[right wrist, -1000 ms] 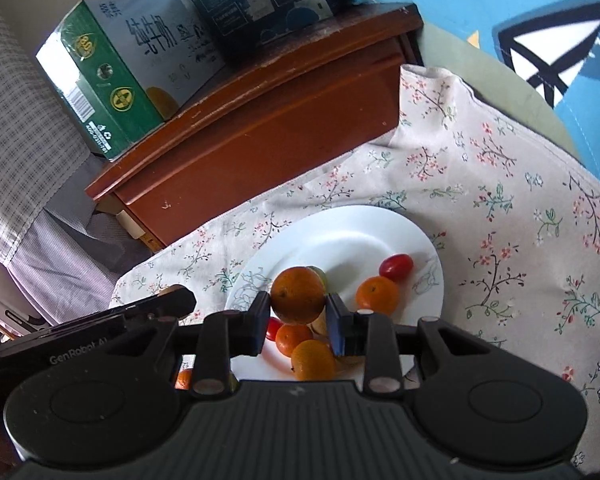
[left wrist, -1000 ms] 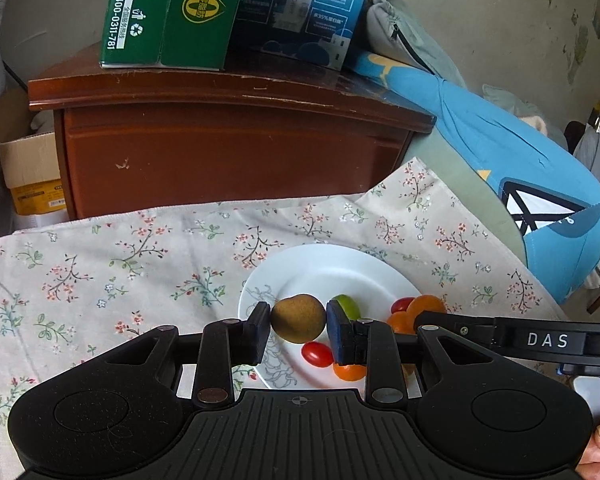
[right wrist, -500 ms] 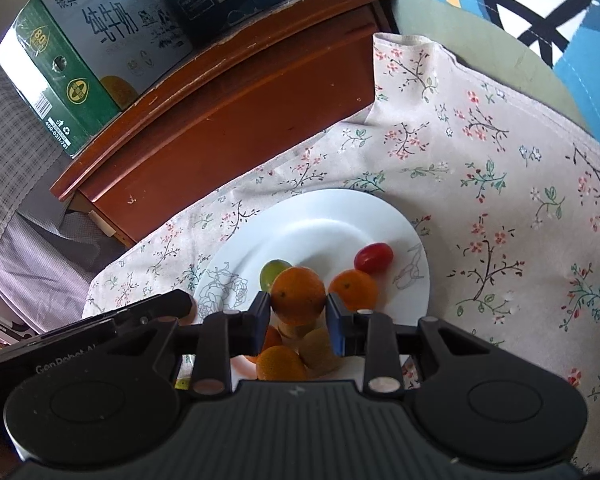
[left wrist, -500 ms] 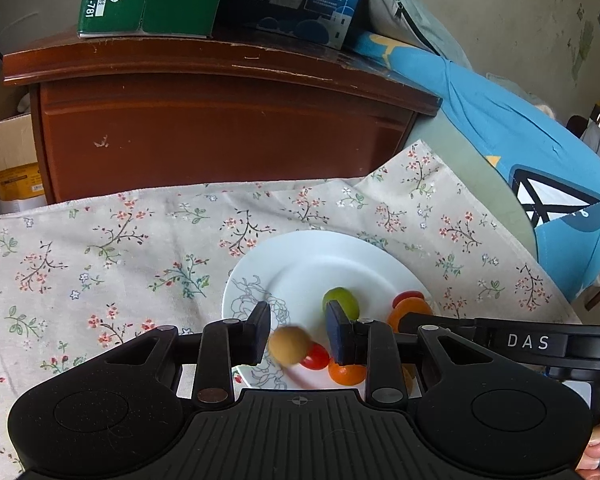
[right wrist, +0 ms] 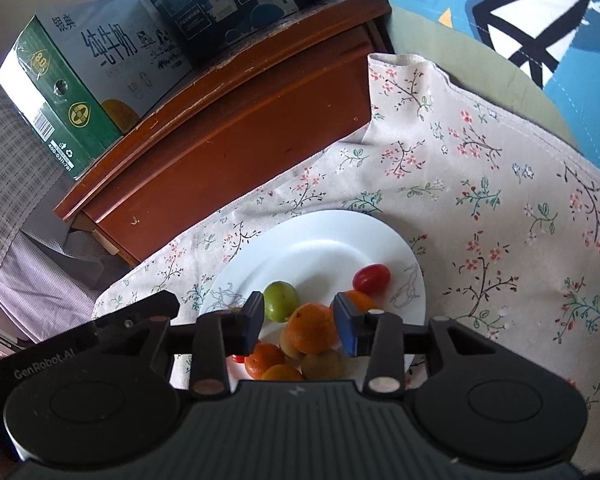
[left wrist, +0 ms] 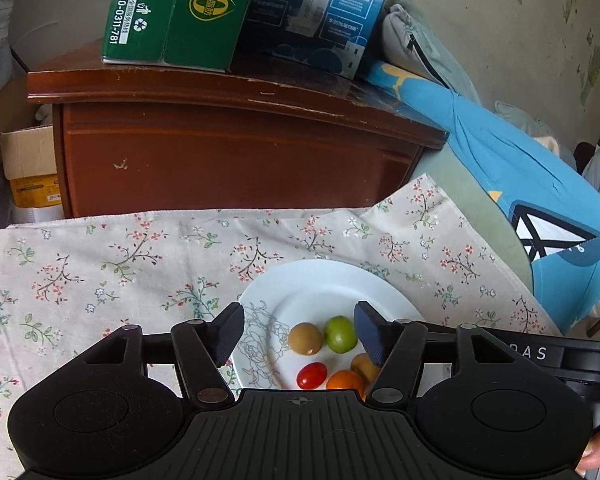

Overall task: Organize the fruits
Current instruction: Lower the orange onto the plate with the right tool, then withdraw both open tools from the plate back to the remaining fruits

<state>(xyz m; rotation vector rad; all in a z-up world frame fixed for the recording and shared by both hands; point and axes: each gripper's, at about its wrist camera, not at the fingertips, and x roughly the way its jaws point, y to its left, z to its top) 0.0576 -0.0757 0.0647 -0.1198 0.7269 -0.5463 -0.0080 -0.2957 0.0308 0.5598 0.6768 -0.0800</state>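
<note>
A white plate [left wrist: 320,276] [right wrist: 340,228] sits on a floral cloth and holds several small fruits. In the left wrist view a brown fruit [left wrist: 306,338] lies on the plate beside a green fruit [left wrist: 341,334], with a red tomato [left wrist: 311,375] nearer me. My left gripper [left wrist: 299,332] hovers over them with its jaws opening, the pads clear of every fruit. In the right wrist view an orange [right wrist: 312,326] rests on a pile of fruit between the opening jaws of my right gripper [right wrist: 299,322], and neither pad presses on it. A green fruit [right wrist: 281,300] and a red tomato [right wrist: 371,278] lie farther back.
A dark wooden cabinet [left wrist: 236,152] stands just behind the cloth, bearing a green carton [left wrist: 172,12] and a blue carton [left wrist: 320,12]. A blue cushion [left wrist: 520,184] lies at the right, and a cardboard box [left wrist: 28,160] sits on the floor at the left.
The left gripper let go of the brown fruit, which now lies on the plate, and its jaws spread wide. The right gripper's jaws parted from the orange, now resting on the pile.
</note>
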